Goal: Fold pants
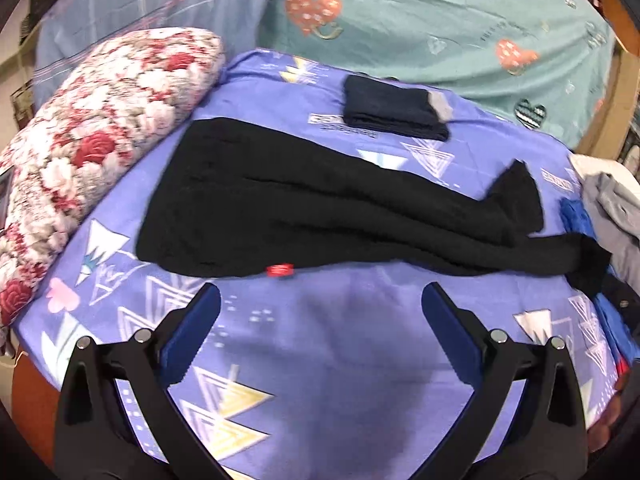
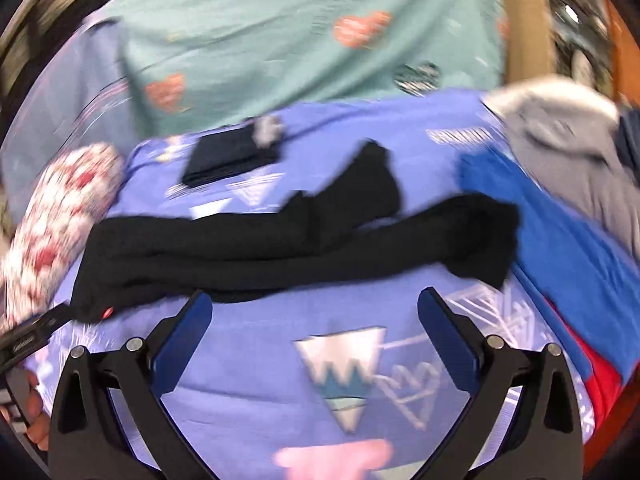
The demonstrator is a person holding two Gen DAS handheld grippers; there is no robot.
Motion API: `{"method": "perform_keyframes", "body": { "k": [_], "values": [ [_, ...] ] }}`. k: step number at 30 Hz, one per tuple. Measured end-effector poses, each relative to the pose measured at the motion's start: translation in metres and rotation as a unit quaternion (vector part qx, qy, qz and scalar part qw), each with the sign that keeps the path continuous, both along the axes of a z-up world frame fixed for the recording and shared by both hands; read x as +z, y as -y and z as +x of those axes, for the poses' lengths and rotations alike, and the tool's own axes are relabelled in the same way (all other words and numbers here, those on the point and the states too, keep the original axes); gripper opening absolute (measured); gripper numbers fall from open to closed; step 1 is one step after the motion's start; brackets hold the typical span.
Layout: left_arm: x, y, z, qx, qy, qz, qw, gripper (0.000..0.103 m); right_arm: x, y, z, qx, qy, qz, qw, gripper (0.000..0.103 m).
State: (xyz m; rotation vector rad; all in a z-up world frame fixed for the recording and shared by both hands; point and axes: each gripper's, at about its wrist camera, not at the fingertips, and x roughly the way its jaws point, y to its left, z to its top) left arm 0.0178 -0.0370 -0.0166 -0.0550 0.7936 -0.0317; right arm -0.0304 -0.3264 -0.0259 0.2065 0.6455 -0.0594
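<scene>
Black pants [image 1: 280, 208] lie flat on the purple patterned sheet [image 1: 340, 340], waist to the left, legs stretching right, with a small red tag [image 1: 280, 270] at the near edge. One leg end is turned up. They also show in the right wrist view [image 2: 248, 248]. My left gripper [image 1: 320, 300] is open and empty, just in front of the pants' near edge. My right gripper [image 2: 314, 304] is open and empty, in front of the legs. The left gripper's body shows at the left edge of the right wrist view [image 2: 28, 336].
A folded dark navy garment [image 1: 394, 110] lies behind the pants. A floral pillow [image 1: 92, 144] sits at the left. A pile of blue [image 2: 560, 240], grey [image 2: 560, 148] and red [image 2: 600, 384] clothes lies at the right. A teal heart-print blanket [image 1: 420, 20] is behind.
</scene>
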Motion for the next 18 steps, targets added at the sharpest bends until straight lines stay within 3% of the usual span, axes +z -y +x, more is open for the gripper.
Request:
{"method": "perform_keyframes", "body": {
  "k": [4, 18],
  "values": [
    [-0.002, 0.015, -0.002, -0.026, 0.002, 0.020, 0.9995, 0.101, 0.006, -0.030, 0.005, 0.051, 0.006, -0.027, 0.998, 0.102],
    [-0.002, 0.020, -0.003, -0.032, -0.005, 0.010, 0.9994, 0.101, 0.008, -0.044, 0.009, 0.067, 0.003, -0.013, 0.998, 0.102]
  ]
}}
